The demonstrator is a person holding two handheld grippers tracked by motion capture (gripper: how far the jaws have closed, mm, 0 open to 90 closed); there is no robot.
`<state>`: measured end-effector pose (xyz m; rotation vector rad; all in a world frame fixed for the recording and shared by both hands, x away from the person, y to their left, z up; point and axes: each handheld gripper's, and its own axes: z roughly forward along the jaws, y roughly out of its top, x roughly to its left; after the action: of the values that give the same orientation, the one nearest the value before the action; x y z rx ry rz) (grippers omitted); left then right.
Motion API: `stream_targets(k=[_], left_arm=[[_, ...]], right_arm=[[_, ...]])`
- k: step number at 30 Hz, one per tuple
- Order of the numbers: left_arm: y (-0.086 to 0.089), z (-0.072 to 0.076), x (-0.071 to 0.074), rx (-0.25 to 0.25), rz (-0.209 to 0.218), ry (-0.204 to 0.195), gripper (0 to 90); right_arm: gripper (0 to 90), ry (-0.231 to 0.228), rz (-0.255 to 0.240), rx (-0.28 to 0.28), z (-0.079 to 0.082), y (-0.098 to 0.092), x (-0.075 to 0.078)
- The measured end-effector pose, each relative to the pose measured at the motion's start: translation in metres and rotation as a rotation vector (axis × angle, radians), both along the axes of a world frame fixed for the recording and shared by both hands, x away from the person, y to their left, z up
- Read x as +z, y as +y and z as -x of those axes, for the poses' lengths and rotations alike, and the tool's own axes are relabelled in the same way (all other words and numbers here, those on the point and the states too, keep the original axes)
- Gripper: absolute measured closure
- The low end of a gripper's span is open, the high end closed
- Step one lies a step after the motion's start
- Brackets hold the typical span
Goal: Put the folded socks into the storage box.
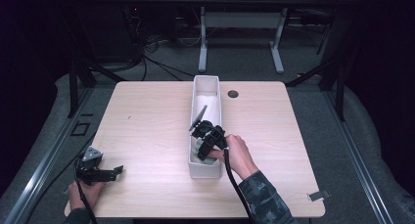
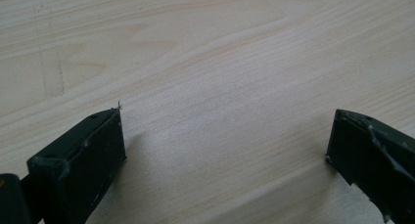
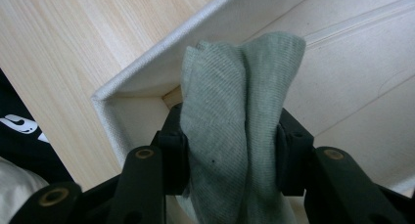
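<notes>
A long white fabric bin (image 1: 216,82) stands in the middle of the wooden table, running front to back. My right gripper (image 1: 201,148) reaches into the bin's near end, shut on a pale green cloth (image 1: 197,149). In the right gripper view the folded cloth (image 3: 235,121) is pinched between both black fingers (image 3: 171,150) above the bin's inner corner (image 3: 127,106). My left gripper (image 1: 117,171) rests at the table's front left corner, open. In the left gripper view its fingers (image 2: 88,150) stand wide apart over bare wood with nothing between them.
A dark round grommet (image 1: 233,94) sits in the table right of the bin's far end. A small metal clip (image 1: 318,195) lies near the front right corner. Behind the table are another desk's legs (image 1: 202,43) and cables on the floor.
</notes>
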<state>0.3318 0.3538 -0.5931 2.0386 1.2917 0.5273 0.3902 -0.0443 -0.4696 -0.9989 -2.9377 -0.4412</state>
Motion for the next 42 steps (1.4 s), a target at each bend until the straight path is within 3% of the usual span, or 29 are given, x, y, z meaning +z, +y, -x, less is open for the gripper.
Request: stream_targets(k=[19,42], left_arm=[[0.0000,0.0000,0.0000,0.000,0.000,0.000,0.7],[0.0000,0.0000,0.0000,0.000,0.000,0.000,0.7]], right_arm=[[50.5,0.020,0.038,0.001,-0.0011,0.0034,-0.0054],[44.6,0.023,0.049,0.003,-0.0011,0.0035,-0.0066]])
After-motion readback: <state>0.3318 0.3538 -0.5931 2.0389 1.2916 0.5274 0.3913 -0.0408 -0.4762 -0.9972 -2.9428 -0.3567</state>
